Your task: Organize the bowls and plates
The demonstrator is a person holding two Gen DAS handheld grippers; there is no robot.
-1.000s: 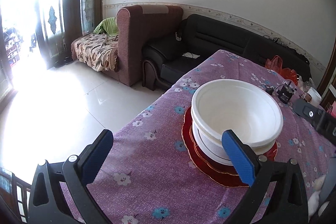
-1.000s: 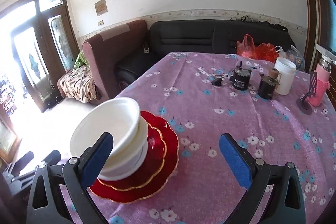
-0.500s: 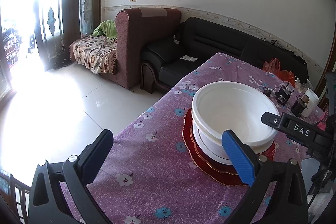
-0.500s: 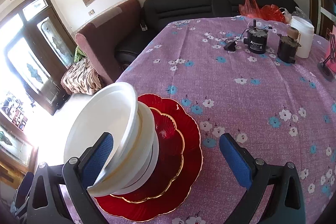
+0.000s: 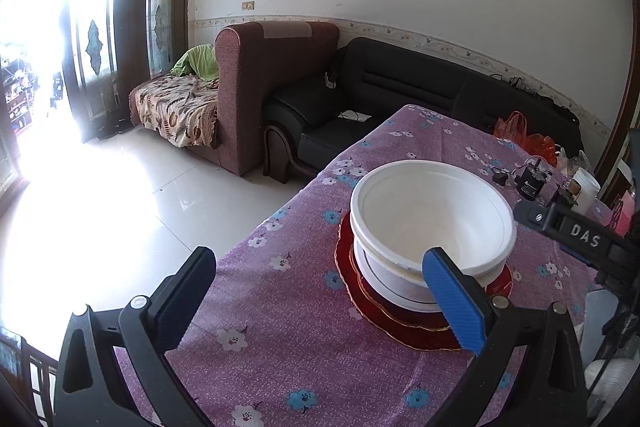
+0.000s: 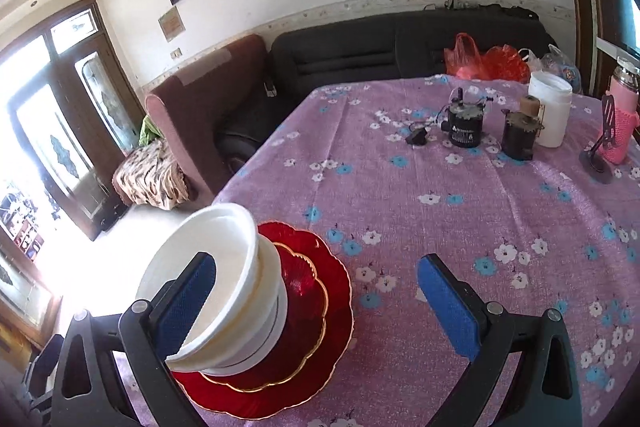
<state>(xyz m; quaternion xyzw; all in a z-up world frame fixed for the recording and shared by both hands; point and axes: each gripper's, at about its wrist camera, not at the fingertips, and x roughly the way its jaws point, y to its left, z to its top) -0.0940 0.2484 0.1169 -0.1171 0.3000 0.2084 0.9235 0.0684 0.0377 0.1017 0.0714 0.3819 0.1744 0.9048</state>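
White bowls point(image 5: 432, 223) are stacked on two nested red plates with gold rims point(image 5: 404, 323) on the purple flowered tablecloth point(image 5: 280, 339). My left gripper point(image 5: 324, 303) is open and empty, with the stack just beyond its right finger. My right gripper point(image 6: 316, 303) is open and empty above the table. The bowl stack point(image 6: 216, 279) and the red plates point(image 6: 316, 291) lie at its left finger, partly between the fingers. The right gripper's body shows at the right edge of the left wrist view point(image 5: 576, 231).
At the far side of the table stand two small black motors point(image 6: 464, 125), a white jar point(image 6: 550, 111), a pink bottle point(image 6: 620, 123) and a phone stand point(image 6: 600, 155). Red plastic bags point(image 6: 484, 61) lie beyond. Sofas point(image 5: 380, 95) stand past the table's left edge.
My right gripper has tilted and shifted towards the stack, so its left finger now overlaps the bowls. My left gripper has barely moved. The stack has stayed in place.
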